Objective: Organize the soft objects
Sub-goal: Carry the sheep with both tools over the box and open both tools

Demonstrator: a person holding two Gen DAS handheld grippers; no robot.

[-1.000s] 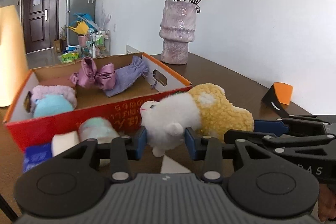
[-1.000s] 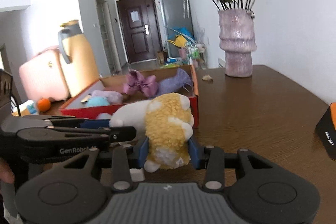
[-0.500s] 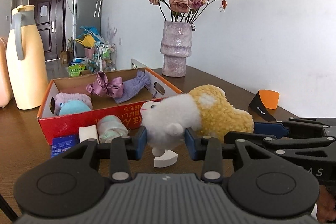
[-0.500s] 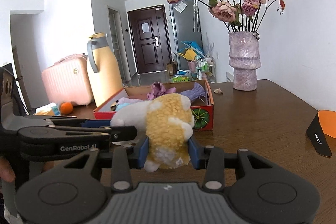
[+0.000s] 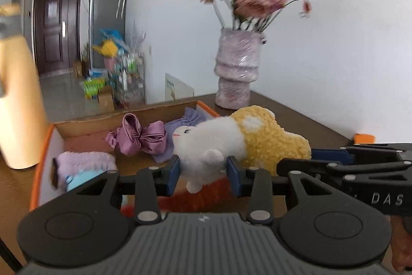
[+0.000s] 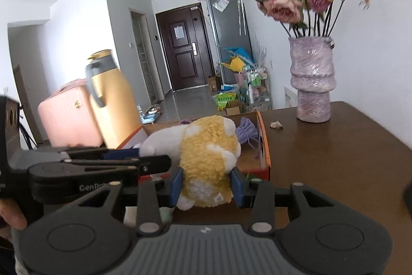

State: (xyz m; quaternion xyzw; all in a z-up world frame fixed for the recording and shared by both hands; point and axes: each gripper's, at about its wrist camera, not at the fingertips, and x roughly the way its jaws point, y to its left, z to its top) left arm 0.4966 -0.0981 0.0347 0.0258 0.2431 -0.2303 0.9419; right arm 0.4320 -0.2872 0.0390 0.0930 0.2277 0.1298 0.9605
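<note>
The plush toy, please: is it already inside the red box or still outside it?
Outside: the plush toy hangs between both claws, above the red box.

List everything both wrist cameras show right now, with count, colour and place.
plush toy: 1, white and yellow, held over the box's near edge
cardboard box: 1, orange-red outside, on the table
satin bow: 1, mauve, inside the box
knit pouch: 1, lilac, inside the box by its right wall
fluffy items: lilac and light blue, box's left end; count unclear
vase: 1, mottled purple, holding pink flowers, back of the table
jug: 1, yellow, left of the box
suitcase: 1, pink, behind the jug
left hand-held gripper: closed on the toy's white end
right hand-held gripper: closed on its yellow end
</note>
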